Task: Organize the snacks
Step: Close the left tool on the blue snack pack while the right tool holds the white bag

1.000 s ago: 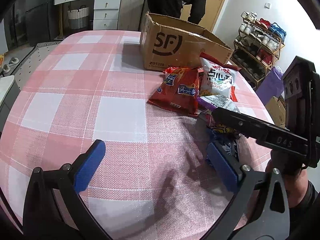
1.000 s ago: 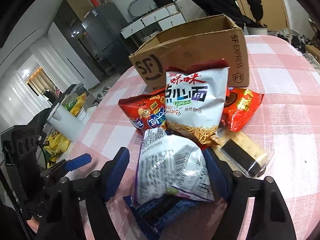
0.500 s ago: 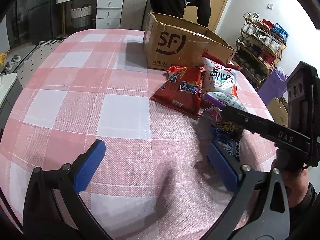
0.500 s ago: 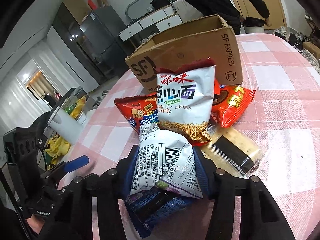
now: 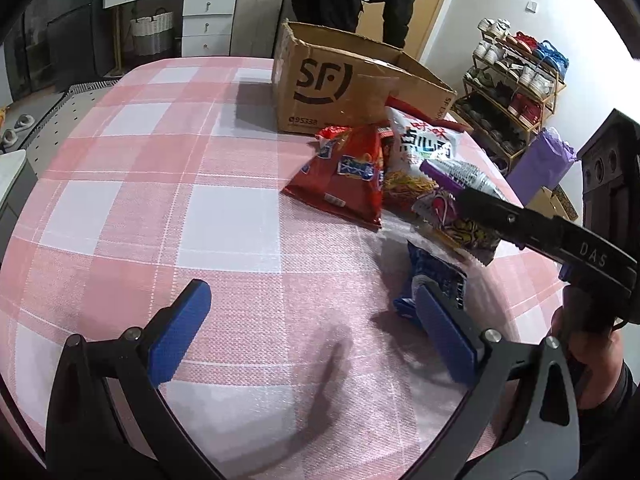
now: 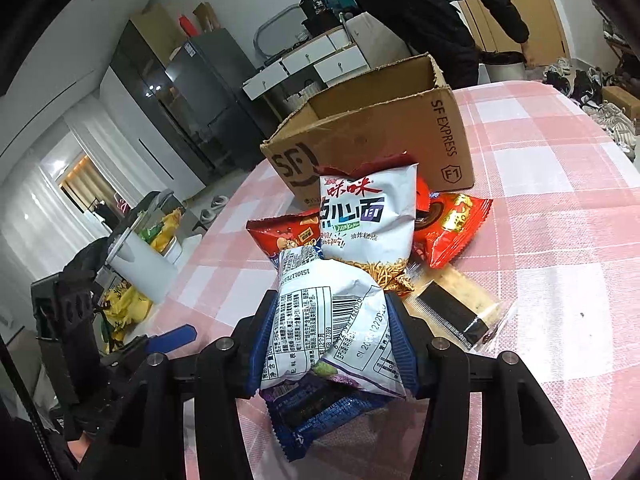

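Note:
My right gripper point(image 6: 330, 340) is shut on a silver-and-purple snack bag point(image 6: 328, 316) and holds it above the table; the bag point(image 5: 456, 208) also shows in the left wrist view, raised. Under it lies a dark blue packet point(image 6: 320, 412), also in the left wrist view point(image 5: 434, 280). Behind are a white noodle-snack bag point(image 6: 366, 220), a red bag point(image 5: 344, 176), an orange-red bag point(image 6: 452, 224) and a clear pack of biscuits point(image 6: 456, 308). An open SF cardboard box point(image 6: 380, 128) stands at the back. My left gripper point(image 5: 308, 332) is open and empty over the cloth.
The table has a pink-and-white checked cloth point(image 5: 140, 184). A person in black point(image 6: 432, 8) stands behind the box. A shoe rack point(image 5: 516, 76) and a purple bag point(image 5: 540, 168) stand off the table's right side. A white cup point(image 6: 140, 264) stands to the left of the table.
My right gripper has shut on the silver-and-purple bag and lifted it off the dark blue packet. My left gripper stayed open and drew back slightly.

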The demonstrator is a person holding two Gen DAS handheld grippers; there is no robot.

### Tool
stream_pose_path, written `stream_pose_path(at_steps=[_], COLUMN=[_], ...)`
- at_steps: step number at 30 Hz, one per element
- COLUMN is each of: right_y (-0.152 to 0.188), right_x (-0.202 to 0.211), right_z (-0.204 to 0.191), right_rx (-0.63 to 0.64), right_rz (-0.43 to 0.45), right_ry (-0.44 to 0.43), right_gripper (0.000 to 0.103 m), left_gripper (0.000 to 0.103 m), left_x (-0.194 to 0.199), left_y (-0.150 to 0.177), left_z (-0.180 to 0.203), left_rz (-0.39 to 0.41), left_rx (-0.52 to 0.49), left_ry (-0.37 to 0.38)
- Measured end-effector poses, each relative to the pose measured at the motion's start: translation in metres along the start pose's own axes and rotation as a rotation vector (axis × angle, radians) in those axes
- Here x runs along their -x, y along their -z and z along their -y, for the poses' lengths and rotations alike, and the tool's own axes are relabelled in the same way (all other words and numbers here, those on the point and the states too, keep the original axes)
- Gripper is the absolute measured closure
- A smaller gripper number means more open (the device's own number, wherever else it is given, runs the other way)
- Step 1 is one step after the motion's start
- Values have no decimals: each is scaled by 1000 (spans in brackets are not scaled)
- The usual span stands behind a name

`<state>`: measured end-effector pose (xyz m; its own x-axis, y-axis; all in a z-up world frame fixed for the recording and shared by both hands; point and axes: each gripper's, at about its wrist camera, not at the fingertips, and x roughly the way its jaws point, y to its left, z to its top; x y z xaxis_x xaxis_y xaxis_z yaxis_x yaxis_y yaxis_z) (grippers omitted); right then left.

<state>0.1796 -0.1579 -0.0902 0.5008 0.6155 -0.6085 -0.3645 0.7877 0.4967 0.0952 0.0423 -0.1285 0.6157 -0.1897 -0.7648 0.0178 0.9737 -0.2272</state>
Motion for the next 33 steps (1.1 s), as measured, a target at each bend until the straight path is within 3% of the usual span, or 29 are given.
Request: stream_pose_path(at_steps=[15,28,33], right_y=[4,19,23], right_x=[44,69,76], right_z=[22,46,48], right_rx=[-47,-104,-104], right_rz=[58,85,93], right_ry=[14,34,42], right_gripper=[51,51,51], left_gripper=[1,1,1], left_x=[-18,-48,-52], left_y=[6,6,-2], left_z=[38,81,89], left_rz=[-86,-159,-147], left_rx=[-73,-172,-188], left_ry=[71,77,69])
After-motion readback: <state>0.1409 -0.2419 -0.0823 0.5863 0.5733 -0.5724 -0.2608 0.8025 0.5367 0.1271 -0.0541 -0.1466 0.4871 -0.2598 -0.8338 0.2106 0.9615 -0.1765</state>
